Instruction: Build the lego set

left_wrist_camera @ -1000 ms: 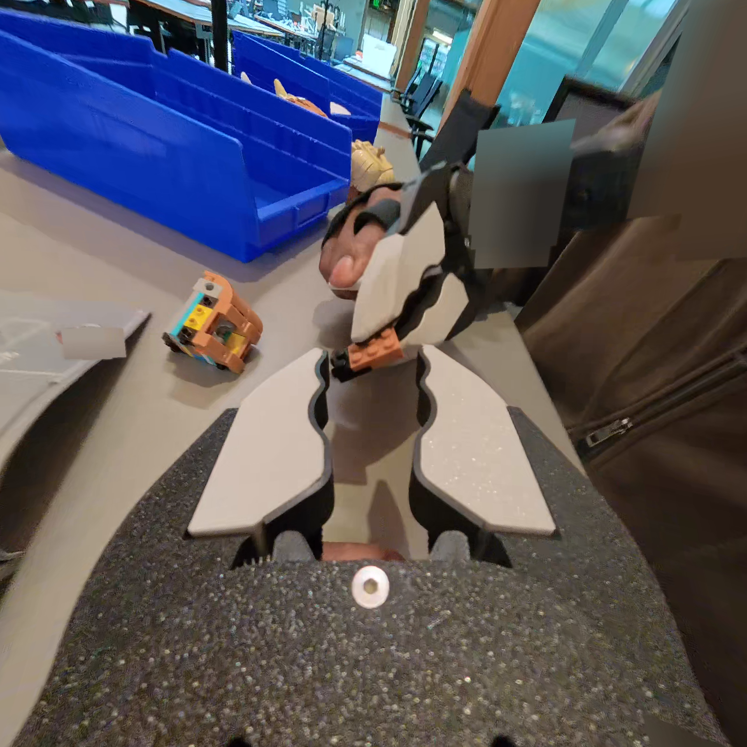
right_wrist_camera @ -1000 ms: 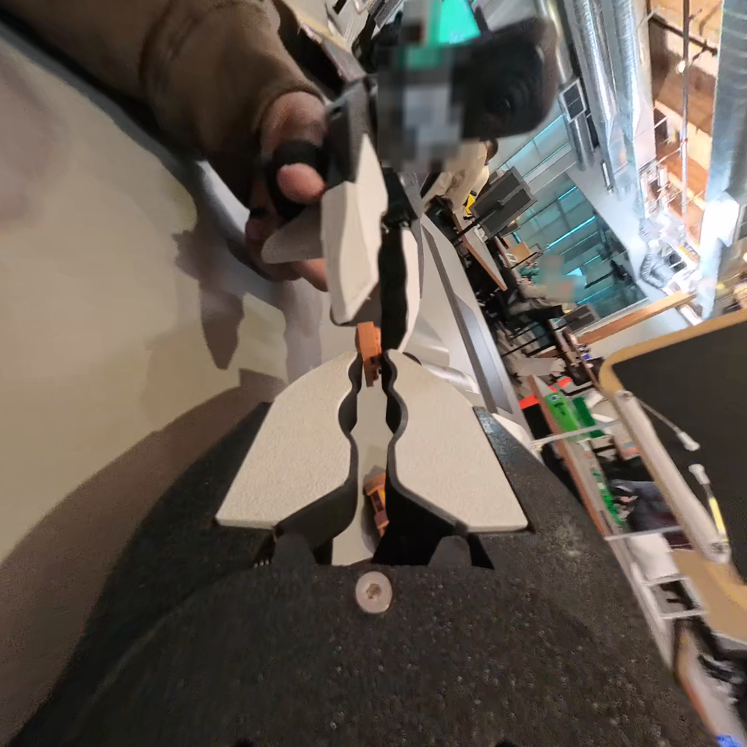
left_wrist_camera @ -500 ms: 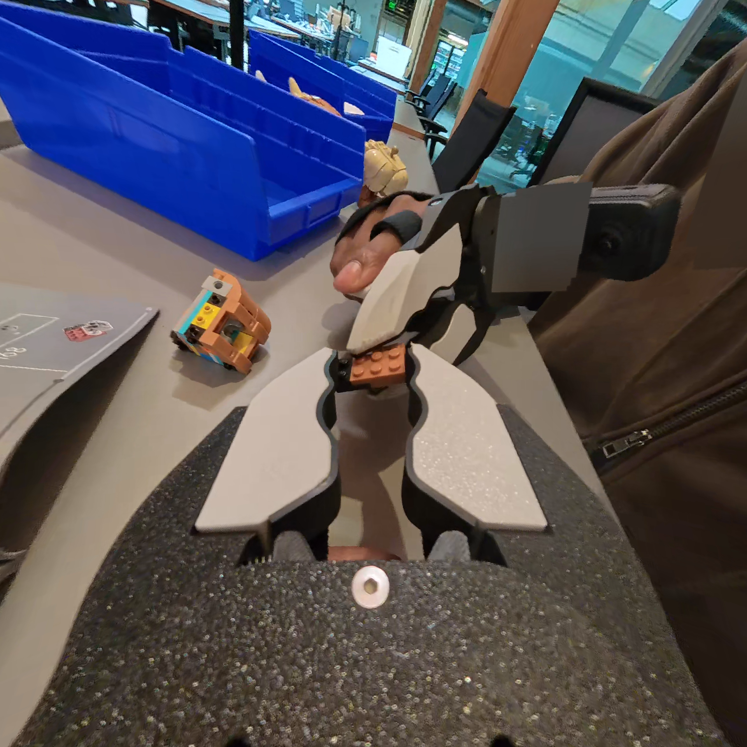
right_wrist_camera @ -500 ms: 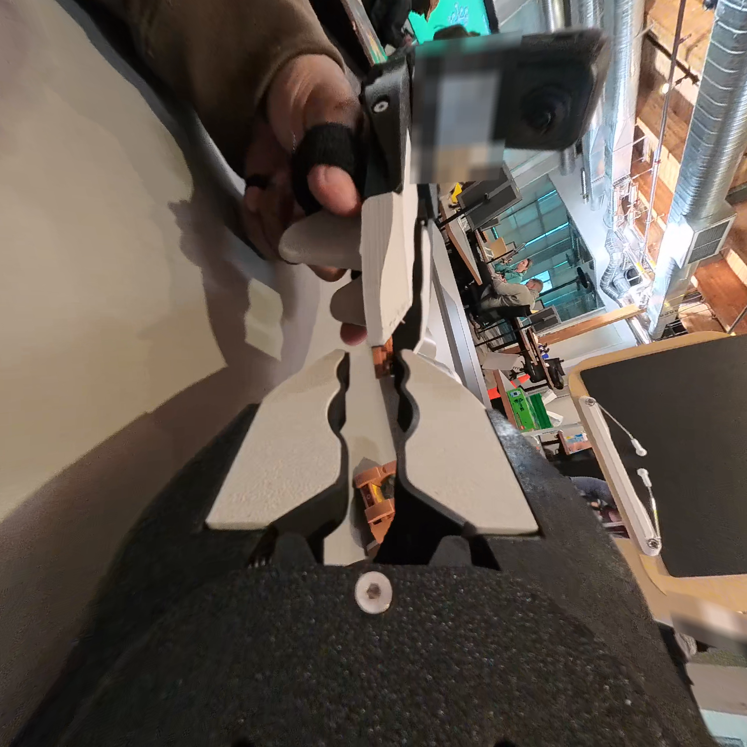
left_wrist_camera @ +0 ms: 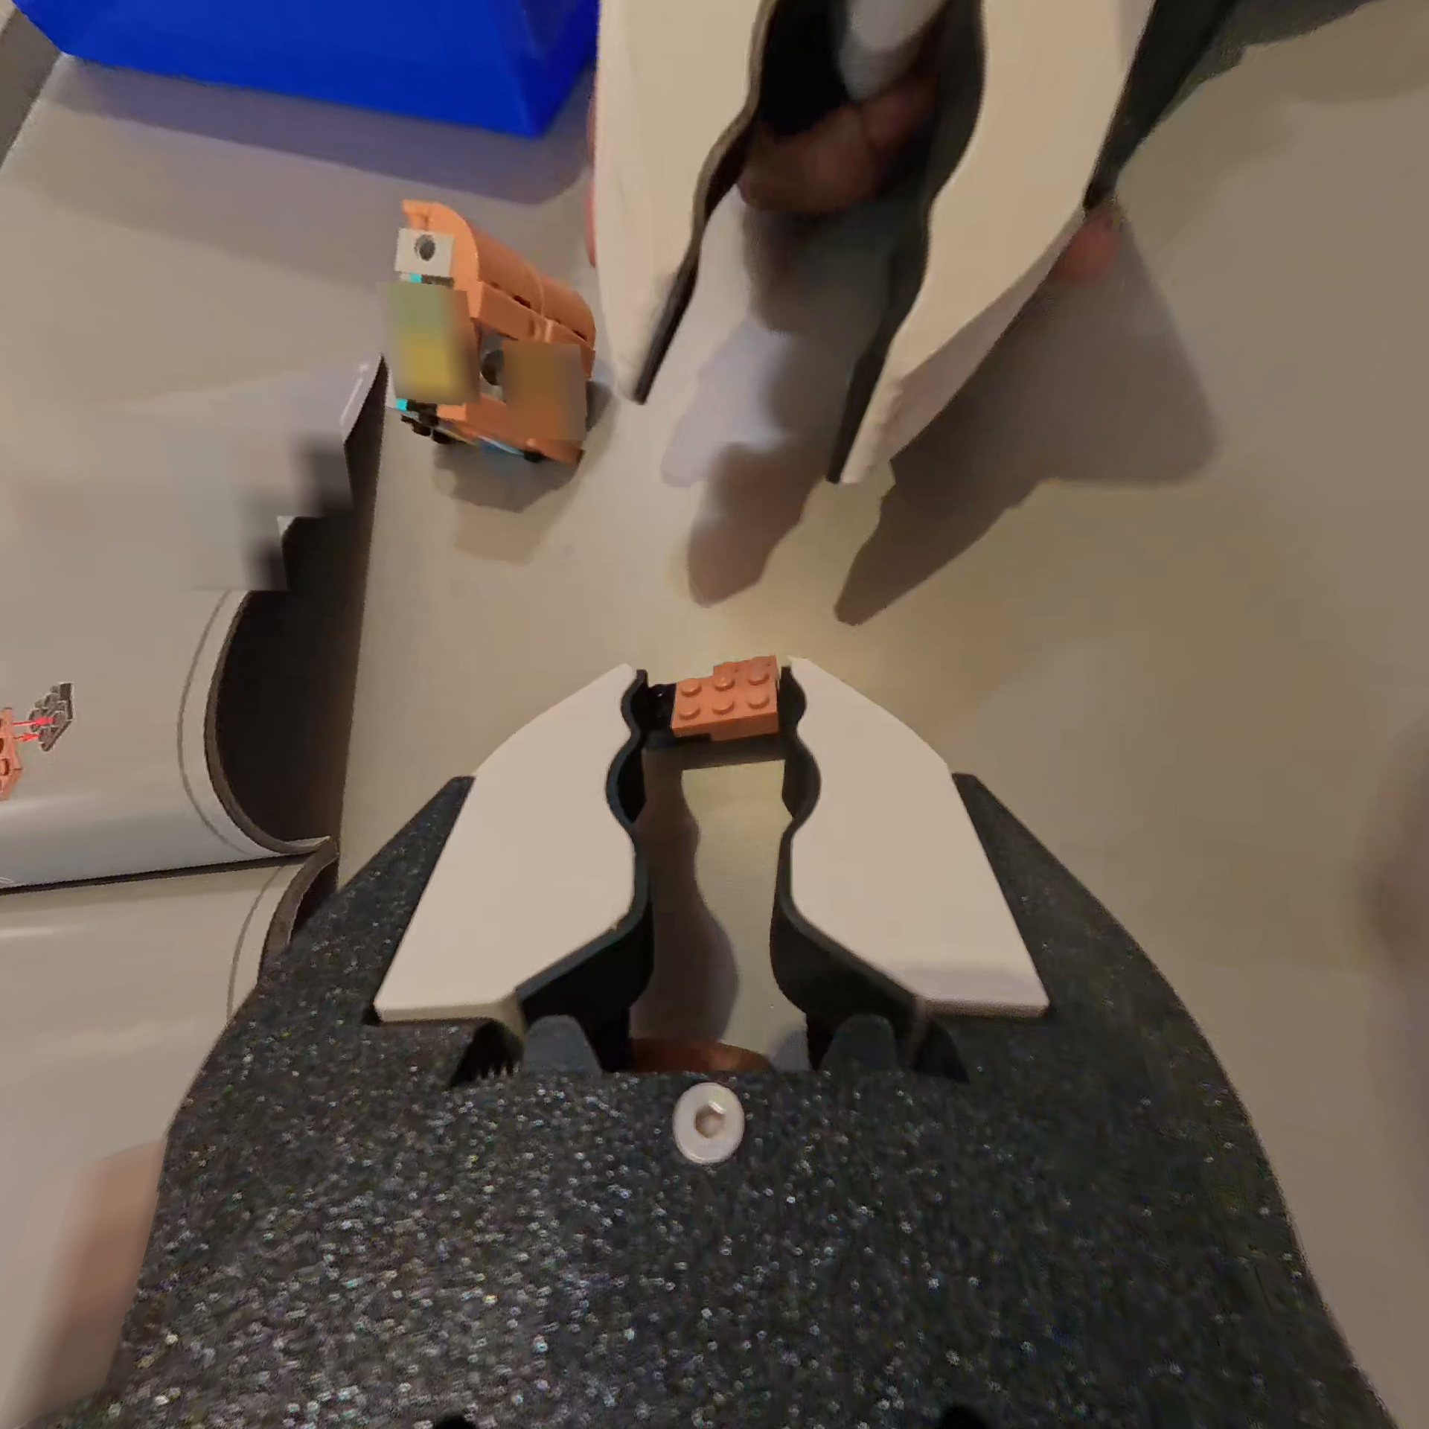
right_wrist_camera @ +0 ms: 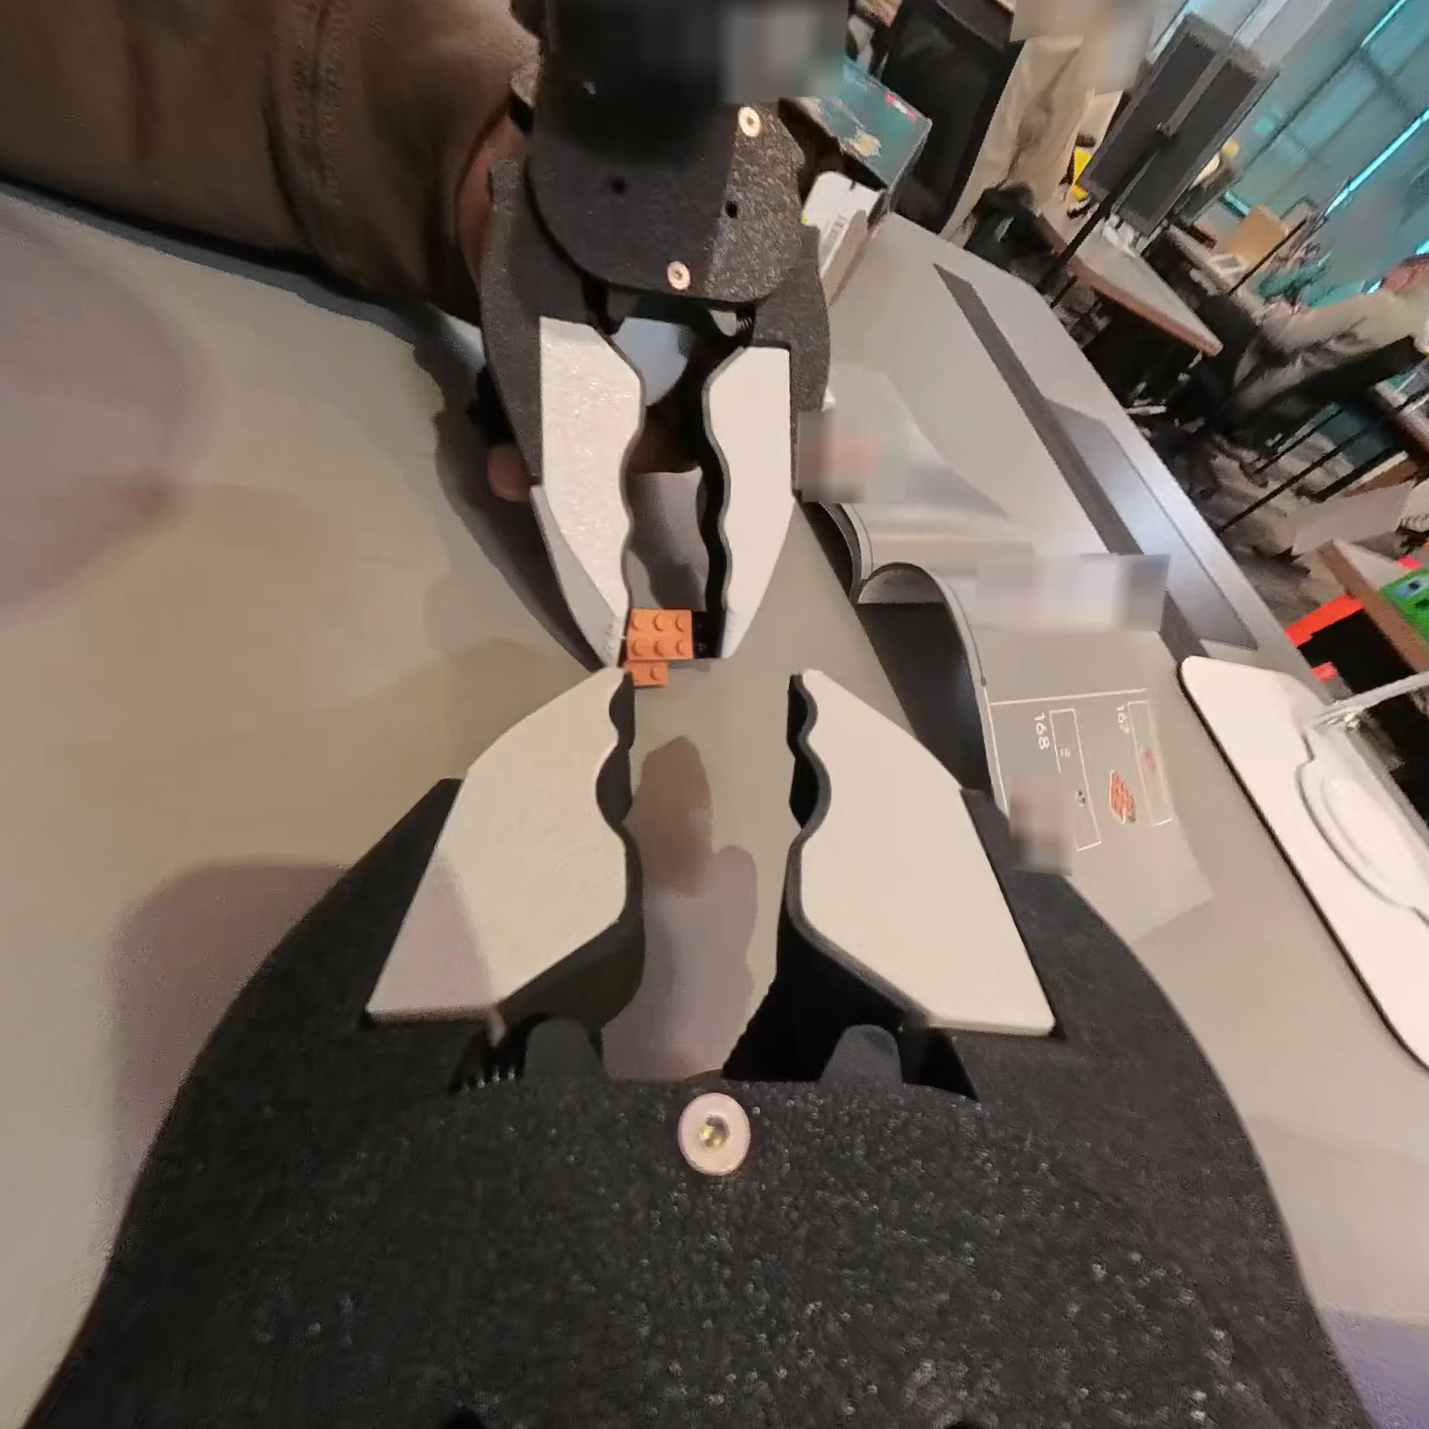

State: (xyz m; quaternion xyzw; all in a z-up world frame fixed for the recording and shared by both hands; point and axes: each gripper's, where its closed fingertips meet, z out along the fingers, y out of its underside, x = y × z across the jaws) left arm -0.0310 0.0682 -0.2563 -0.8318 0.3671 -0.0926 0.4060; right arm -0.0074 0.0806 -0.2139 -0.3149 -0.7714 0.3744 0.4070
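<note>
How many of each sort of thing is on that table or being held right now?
Grippers: 2, the left gripper and the right gripper
Small orange brick pieces held: 1
Part-built orange models: 1
Blue bins: 1
Open instruction booklets: 1
Total: 6

The blue bin (left_wrist_camera: 309,54) is cut off by the frame's top edge. Mosaic patches cover part of the orange lego model (left_wrist_camera: 495,340) at upper left and the open booklet (left_wrist_camera: 155,619) at the left edge. The right hand-held gripper (left_wrist_camera: 835,232) is motion-blurred at the top.
</note>
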